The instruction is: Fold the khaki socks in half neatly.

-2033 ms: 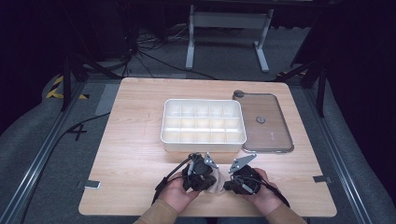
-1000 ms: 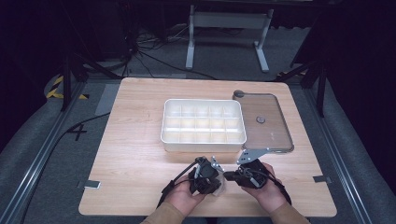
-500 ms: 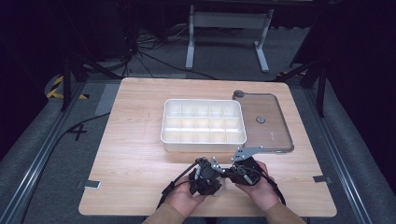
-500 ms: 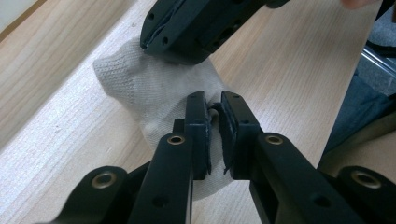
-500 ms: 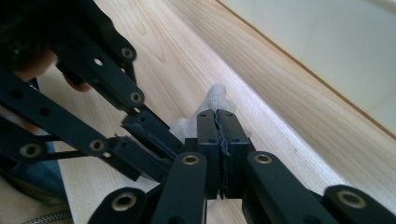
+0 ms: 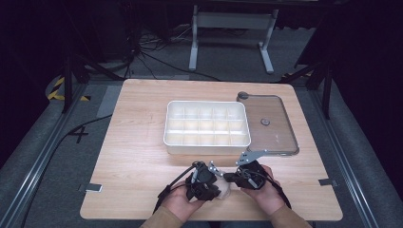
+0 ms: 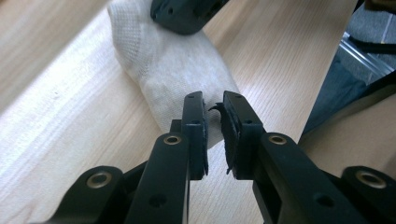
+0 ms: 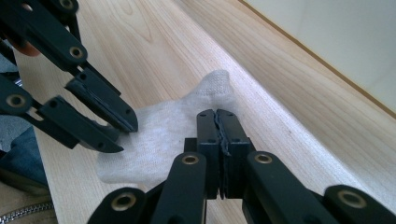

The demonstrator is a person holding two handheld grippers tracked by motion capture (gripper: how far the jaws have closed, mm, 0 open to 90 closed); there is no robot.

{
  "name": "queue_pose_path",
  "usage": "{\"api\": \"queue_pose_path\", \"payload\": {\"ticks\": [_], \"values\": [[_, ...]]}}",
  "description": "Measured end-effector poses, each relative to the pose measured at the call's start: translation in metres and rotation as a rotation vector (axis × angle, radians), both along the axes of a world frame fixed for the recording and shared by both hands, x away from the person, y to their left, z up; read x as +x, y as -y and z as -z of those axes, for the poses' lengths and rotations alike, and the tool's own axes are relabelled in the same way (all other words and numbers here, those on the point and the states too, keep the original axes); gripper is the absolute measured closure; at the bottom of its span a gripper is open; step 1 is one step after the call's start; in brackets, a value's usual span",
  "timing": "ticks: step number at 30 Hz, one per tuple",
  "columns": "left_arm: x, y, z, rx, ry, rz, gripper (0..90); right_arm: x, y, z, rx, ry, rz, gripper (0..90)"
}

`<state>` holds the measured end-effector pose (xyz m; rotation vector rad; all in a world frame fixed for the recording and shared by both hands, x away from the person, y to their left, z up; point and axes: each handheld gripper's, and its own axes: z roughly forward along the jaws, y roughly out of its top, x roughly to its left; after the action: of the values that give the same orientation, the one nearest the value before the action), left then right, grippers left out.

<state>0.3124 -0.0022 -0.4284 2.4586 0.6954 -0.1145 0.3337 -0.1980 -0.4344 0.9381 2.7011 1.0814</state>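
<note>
The right gripper had its jaws pressed tight together over the near side of the white sock; whether any cloth sat pinched between the pads, I couldn't tell. Across from it, the left gripper had just been opening its jaws, a narrow gap between them and nothing in it, the sock's end lying just beyond the tips on the wooden table. From above, both grippers sat nose to nose over that sock, close to the table's near edge. The risk, as I judged it: with the left jaws letting go, one thin pinch was all that could hold the sock, and a tug might have slipped it free or dragged it off the edge. The compartment tray and its clear lid lay farther out, empty.
</note>
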Motion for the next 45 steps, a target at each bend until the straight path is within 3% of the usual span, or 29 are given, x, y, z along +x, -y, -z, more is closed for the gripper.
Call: {"api": "queue_pose_path", "payload": {"ticks": [17, 19, 23, 27, 36, 45], "values": [[-0.006, 0.006, 0.005, 0.033, 0.016, -0.014, 81.6, -0.004, 0.004, 0.003, -0.003, -0.010, 0.005, 85.0], [-0.006, 0.007, 0.005, 0.040, 0.020, -0.012, 81.7, -0.005, 0.006, 0.000, -0.004, -0.001, 0.004, 82.5], [-0.007, 0.007, 0.005, 0.048, 0.012, -0.010, 82.0, -0.008, 0.011, -0.005, -0.004, 0.025, 0.036, 62.0], [-0.007, 0.007, 0.005, 0.045, 0.020, -0.006, 82.1, -0.006, 0.014, -0.005, 0.024, -0.022, 0.068, 50.4], [-0.009, 0.009, 0.005, 0.048, 0.018, 0.001, 82.7, -0.004, 0.005, 0.000, 0.046, -0.063, 0.070, 45.0], [-0.010, 0.011, 0.005, 0.057, 0.016, 0.008, 82.7, -0.002, -0.001, 0.008, 0.019, -0.077, 0.073, 42.8]]}}
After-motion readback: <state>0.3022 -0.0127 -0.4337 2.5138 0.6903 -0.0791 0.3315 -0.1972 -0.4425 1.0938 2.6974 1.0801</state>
